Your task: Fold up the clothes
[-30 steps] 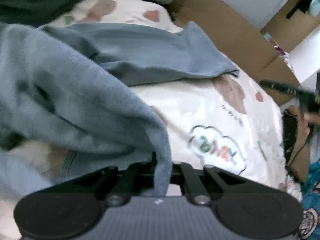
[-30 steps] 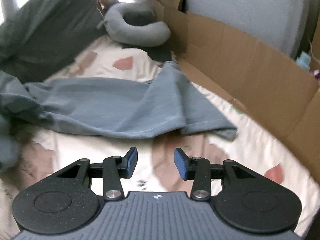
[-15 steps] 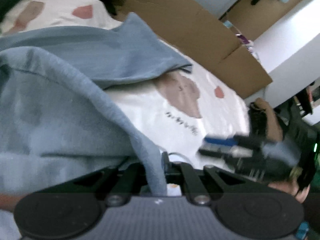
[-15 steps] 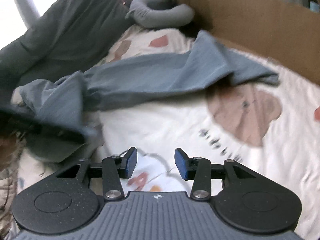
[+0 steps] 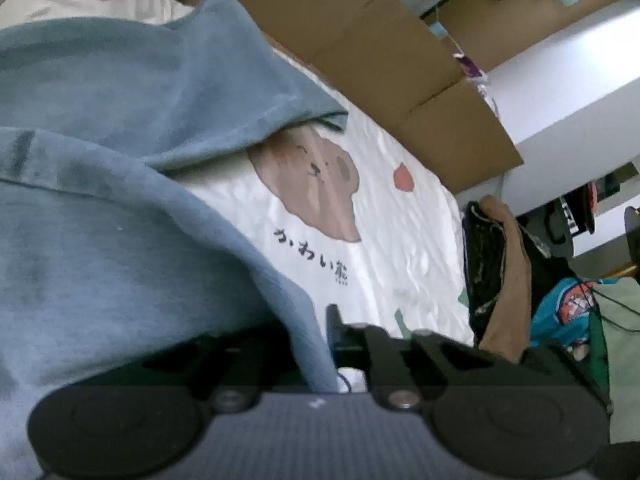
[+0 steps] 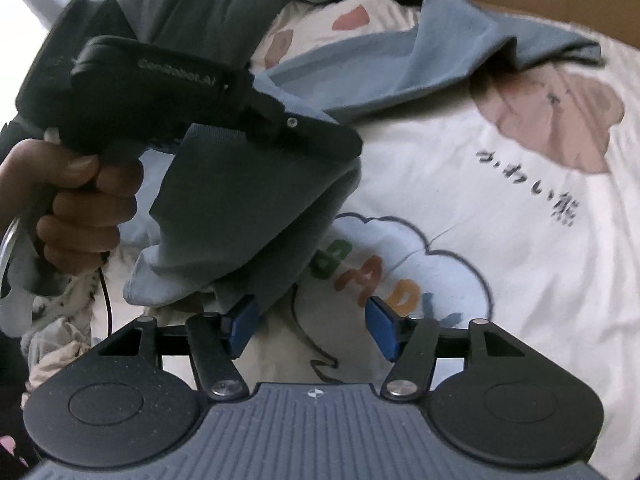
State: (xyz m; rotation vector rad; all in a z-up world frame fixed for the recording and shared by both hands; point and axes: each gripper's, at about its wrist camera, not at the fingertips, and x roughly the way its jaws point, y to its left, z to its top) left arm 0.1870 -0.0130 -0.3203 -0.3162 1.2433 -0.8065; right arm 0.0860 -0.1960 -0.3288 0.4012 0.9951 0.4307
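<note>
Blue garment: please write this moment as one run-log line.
left gripper: opening, blue garment between | right gripper: opening, empty, beside hanging fold | surface: printed bedsheet

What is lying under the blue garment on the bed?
Under the blue garment lies a white printed bedsheet; a brown bear print shows partly at the hem. Whatever lies under the rest of the cloth is covered.

Left jaws' pads buried under the blue garment [image 5: 120, 240], garment itself seemingly cut off at left edge.
</note>
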